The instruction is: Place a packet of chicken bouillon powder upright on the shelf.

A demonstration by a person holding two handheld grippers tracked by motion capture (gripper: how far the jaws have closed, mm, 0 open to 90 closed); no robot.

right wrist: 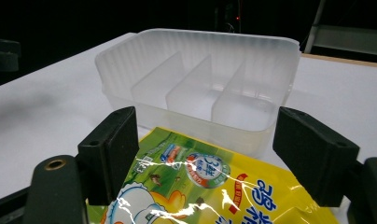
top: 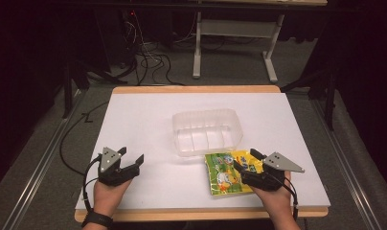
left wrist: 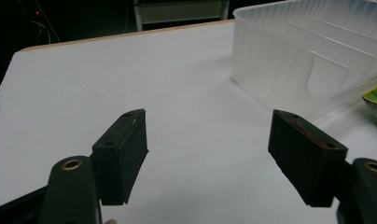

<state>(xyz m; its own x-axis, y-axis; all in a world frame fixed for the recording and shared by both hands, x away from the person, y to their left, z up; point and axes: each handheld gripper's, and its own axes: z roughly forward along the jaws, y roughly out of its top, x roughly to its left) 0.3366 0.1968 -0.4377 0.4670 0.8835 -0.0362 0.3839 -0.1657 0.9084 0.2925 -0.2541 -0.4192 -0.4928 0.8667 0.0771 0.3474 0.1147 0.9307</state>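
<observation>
Packet (top: 228, 171) lies flat on the tabletop (top: 148, 124) just in front of the bin (top: 207, 131), not in it. Right gripper (top: 246, 164) hovers over it, jaws apart; left gripper (top: 132, 160) idle, also spread.

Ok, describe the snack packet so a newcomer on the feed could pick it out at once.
Start at the white table, then find the clear plastic container near its middle. Against the container's near right corner lies the flat snack packet, under the right gripper with its jaws open. It is the one colourful thing there: glossy yellow-green with a cartoon print.
</observation>
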